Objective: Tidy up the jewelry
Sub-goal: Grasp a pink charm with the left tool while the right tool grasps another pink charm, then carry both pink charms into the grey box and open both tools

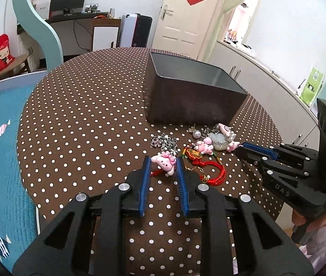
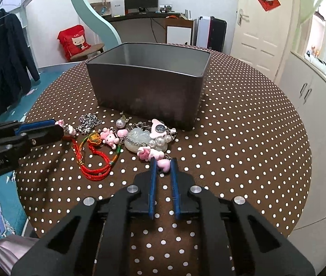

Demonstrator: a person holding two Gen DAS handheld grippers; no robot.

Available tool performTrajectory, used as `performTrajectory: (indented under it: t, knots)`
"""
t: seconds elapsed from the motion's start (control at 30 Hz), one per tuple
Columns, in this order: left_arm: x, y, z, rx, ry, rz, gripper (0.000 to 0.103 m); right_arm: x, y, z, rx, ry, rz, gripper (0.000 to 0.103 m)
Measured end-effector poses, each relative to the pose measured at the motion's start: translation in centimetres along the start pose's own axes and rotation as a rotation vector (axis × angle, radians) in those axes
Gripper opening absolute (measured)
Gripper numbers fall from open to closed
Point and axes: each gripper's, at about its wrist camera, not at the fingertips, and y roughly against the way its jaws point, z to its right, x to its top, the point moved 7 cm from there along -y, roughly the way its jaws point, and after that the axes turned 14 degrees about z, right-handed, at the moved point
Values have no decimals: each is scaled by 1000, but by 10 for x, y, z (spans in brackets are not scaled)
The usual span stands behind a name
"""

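Observation:
A heap of jewelry lies on the polka-dot tablecloth [image 1: 82, 115] in front of a grey box [image 1: 193, 105] [image 2: 144, 87]. In it are a silver chain [image 1: 165, 141] [image 2: 89, 120], a red cord bracelet [image 1: 213, 172] [image 2: 96, 168], a pink pig charm [image 1: 205, 147] [image 2: 109, 137] and a pale pendant [image 1: 219, 141] [image 2: 137, 138]. My left gripper [image 1: 163, 159] [image 2: 59, 128] is shut on a pink rabbit charm [image 1: 165, 164] at the heap's left end. My right gripper [image 2: 163, 161] [image 1: 238, 148] is shut on a pink heart charm [image 2: 163, 166] at the heap's near right edge.
The grey box stands open-topped behind the heap, and nothing shows in the part of its inside I see. A blue patterned surface [image 1: 2, 138] borders the table on the left. White cabinets [image 2: 312, 105] run along the right. A hand [image 1: 301, 220] holds the right gripper's handle.

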Motion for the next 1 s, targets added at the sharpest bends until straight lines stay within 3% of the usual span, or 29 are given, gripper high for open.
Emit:
performTrajectory:
  t: [0.2, 0.37, 1.0]
  knots:
    - [11, 8, 0, -14, 18, 37, 22, 6, 4, 2, 29, -43, 13, 11]
    - [26, 11, -1, -38, 66, 67, 22, 22, 15, 10, 4, -70, 66, 11]
    - [92, -1, 27, -92, 4, 184, 22, 82, 32, 18, 14, -37, 214, 11]
